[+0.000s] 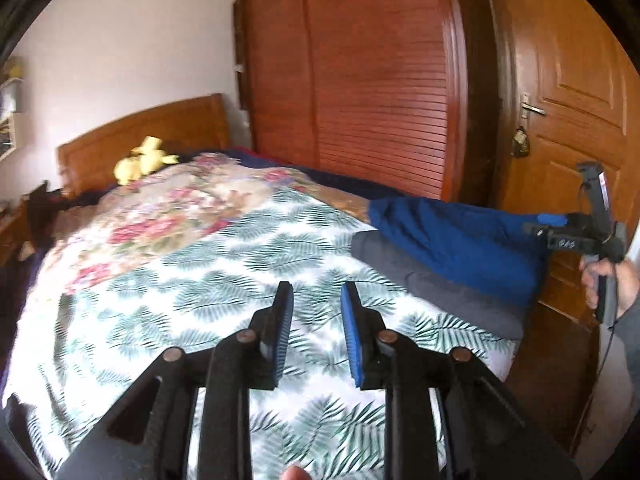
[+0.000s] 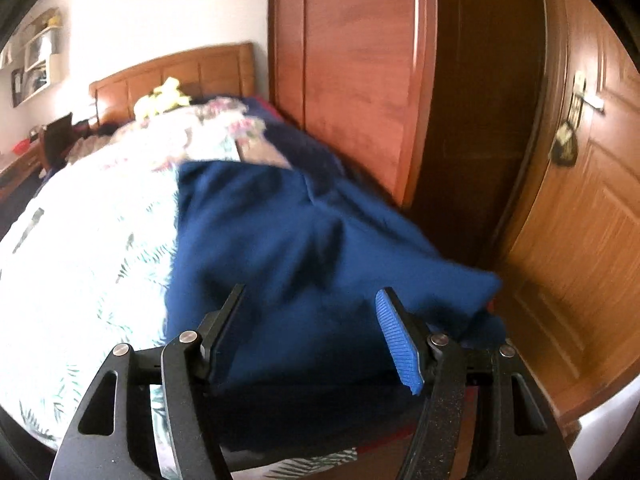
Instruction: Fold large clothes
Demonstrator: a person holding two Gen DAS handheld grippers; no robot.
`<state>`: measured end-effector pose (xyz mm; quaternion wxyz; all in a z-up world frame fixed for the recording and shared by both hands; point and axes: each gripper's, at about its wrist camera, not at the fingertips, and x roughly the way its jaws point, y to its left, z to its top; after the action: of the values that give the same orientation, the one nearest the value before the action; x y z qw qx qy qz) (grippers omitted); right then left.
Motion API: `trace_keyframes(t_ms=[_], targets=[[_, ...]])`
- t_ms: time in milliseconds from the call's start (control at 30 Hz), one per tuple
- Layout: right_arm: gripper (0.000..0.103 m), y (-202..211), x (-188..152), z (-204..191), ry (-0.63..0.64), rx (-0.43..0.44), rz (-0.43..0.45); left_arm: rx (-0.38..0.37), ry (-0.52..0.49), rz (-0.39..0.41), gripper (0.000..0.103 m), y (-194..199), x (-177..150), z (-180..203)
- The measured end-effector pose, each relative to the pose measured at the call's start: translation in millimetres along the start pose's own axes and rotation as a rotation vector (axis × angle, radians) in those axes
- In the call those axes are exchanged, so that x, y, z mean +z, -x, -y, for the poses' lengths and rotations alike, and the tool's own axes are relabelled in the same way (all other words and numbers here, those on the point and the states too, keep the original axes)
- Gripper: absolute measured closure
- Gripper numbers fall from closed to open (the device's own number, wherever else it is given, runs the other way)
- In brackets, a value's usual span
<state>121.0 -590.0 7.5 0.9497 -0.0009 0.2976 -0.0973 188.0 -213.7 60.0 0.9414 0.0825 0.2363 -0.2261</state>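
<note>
Blue garment (image 2: 304, 240) heaped at bed's (image 1: 180, 280) right edge, atop grey clothing (image 1: 440, 296). Left gripper (image 1: 316, 296) over leaf-print sheet, jaws slightly apart, empty. Right gripper (image 2: 312, 300) above blue fabric, jaws wide apart.

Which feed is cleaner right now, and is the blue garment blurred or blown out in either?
Left wrist view: fairly sharp, blue garment clear on the leaf-print bedspread, slight blur at the edges. Right wrist view: garment smeared by motion, bedspread overexposed to near white; fisheye bends the door in both.
</note>
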Motion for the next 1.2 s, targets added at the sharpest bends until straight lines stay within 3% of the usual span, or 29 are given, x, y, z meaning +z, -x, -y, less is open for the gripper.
trace_keyframes(t_ms=[167,333,433,767,1000,1200], targets=[[0.032,44,15,-48,0.032,0.066,0.086,0.043,0.052,0.008,0.08,42,-20,-20],[0.017,72,9,-122,0.068,0.184,0.126,0.122,0.116,0.015,0.08,79,-51,-45],[0.016,84,-1,-168,0.089,0.259,0.142,0.145,0.167,0.016,0.08,96,-71,-62],[0.016,115,-44,-301,0.127,0.488,0.171,0.329,0.269,0.013,0.079,144,-133,-109],[0.016,132,-63,-345,0.157,0.537,0.182,0.409,0.284,0.031,0.079,173,-166,-120],[0.016,151,-78,-357,0.161,0.527,0.222,0.402,0.306,0.041,0.079,187,-187,-121]])
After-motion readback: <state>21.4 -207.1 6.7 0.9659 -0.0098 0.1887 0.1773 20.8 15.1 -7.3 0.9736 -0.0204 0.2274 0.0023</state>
